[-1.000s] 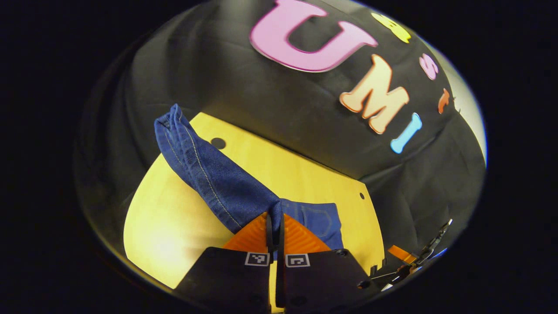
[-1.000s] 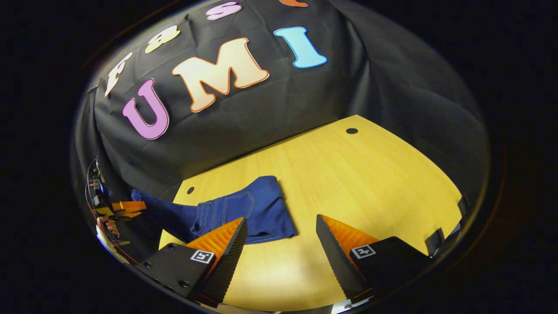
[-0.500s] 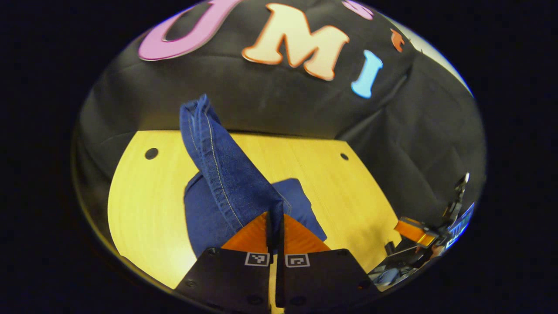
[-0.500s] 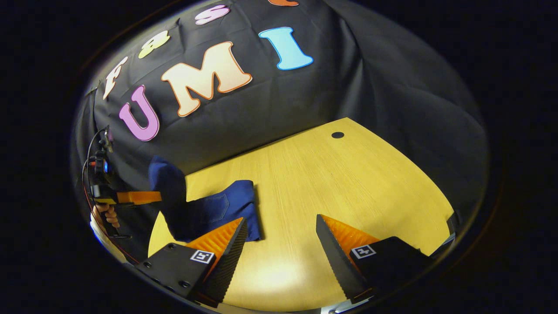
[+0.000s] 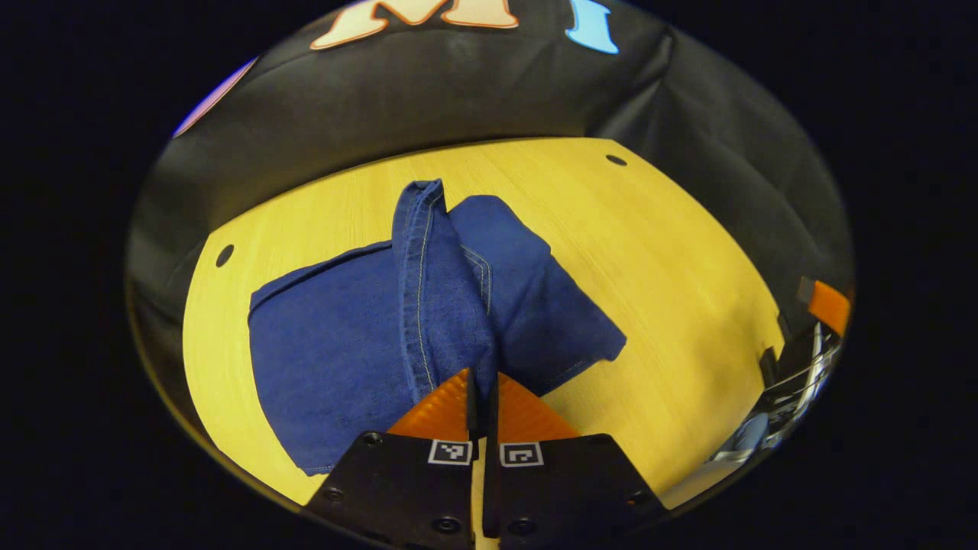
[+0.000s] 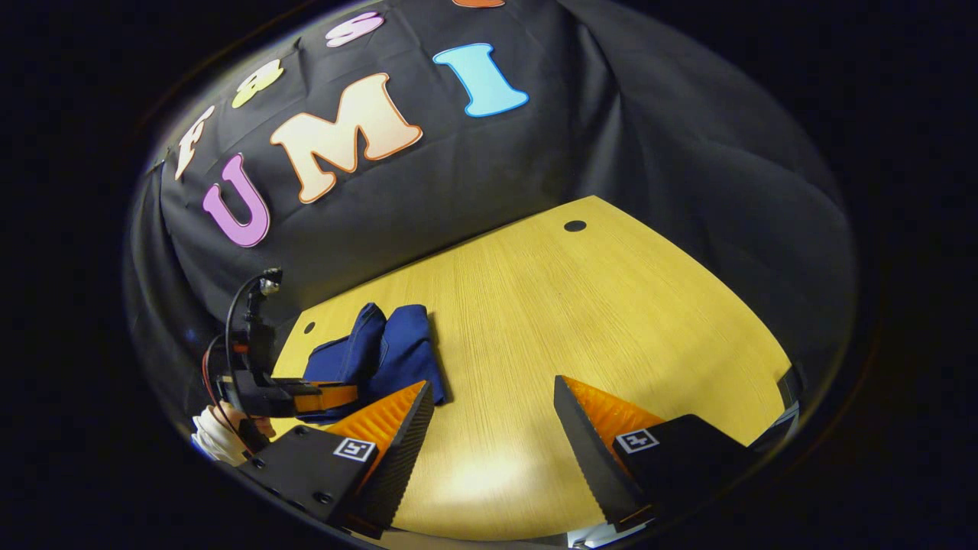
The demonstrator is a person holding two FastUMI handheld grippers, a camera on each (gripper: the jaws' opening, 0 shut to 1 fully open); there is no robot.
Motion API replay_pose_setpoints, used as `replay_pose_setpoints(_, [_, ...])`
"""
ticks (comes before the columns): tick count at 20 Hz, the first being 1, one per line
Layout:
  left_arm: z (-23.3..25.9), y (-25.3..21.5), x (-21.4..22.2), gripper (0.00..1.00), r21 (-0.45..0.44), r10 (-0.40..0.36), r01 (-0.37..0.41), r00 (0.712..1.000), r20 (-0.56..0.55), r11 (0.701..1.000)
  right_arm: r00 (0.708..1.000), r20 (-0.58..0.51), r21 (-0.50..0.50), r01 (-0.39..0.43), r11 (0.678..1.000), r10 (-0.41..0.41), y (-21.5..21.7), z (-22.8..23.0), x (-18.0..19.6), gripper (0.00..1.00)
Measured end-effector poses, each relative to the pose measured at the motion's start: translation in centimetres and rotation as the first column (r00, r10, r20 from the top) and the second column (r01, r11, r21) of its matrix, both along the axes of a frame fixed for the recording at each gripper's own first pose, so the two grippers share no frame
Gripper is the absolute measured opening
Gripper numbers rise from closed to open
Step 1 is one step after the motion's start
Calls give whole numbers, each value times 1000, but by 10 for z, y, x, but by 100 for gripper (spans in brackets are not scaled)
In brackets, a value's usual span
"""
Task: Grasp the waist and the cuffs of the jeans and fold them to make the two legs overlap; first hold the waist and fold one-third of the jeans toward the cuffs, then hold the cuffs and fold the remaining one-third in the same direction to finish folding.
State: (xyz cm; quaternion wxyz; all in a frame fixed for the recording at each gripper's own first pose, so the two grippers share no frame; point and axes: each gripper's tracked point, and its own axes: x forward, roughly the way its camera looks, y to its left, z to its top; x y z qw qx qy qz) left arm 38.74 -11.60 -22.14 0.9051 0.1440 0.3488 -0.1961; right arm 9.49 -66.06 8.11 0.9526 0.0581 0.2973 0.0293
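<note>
Left tongs (image 5: 483, 389) pinched tight on denim; right tongs (image 6: 493, 428) spread wide, empty, above table.

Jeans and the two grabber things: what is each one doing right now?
jeans: partly folded on the table, one hemmed end lifted above the pile.
left gripper: shut on the jeans, pinching that lifted end.
right gripper: open, holding nothing, over bare table.
table: wooden, jeans lying near its left end in the right gripper view.
</note>
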Motion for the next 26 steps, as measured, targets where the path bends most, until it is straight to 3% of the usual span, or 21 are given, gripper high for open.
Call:
replay_pose_setpoints(3, [-8, 2, 1, 0, 132, -23, 17, 999, 45, 991, 1000, 9, 10, 4, 1000, -4, -2, 3, 0, 98])
replay_pose_setpoints(7, [5, -21, -4, 25, 258, -148, 110, 980, 135, 960, 999, 19, 13, 27, 1000, -28, -15, 7, -4, 98])
replay_pose_setpoints(10, [20, -50, -17, 94, 262, -196, 140, 960, 200, 955, 998, 14, 14, 57, 998, -57, -31, 6, -16, 98])
replay_pose_setpoints(12, [44, -61, -25, 96, 281, -236, 153, 927, 291, 947, 997, 4, 12, 72, 997, -72, -40, 2, -26, 98])
replay_pose_setpoints(13, [64, -70, -31, 96, 279, -259, 162, 897, 357, 947, 997, -3, 11, 77, 997, -77, -44, 0, -32, 98])
replay_pose_setpoints(15, [90, -74, -39, 96, 245, -252, 153, 859, 445, 957, 997, -18, 8, 78, 997, -78, -47, -6, -41, 98])
replay_pose_setpoints(17, [110, -65, -53, 95, 142, -173, 117, 849, 499, 983, 997, -17, 13, 71, 997, -70, -45, -4, -47, 98])
replay_pose_setpoints(20, [128, -28, -73, 95, -49, -1, 30, 864, 503, 998, 999, 19, 30, 27, 999, -28, -30, 5, -47, 98])
replay_pose_setpoints(24, [175, 46, -99, 95, -139, 161, -95, 781, 603, 986, 997, 74, 70, -38, 997, 33, 5, 19, -48, 98])
replay_pose_setpoints(26, [184, 79, -115, 95, -166, 210, -136, 767, 606, 977, 993, 102, 91, -60, 994, 51, 26, 25, -48, 98])
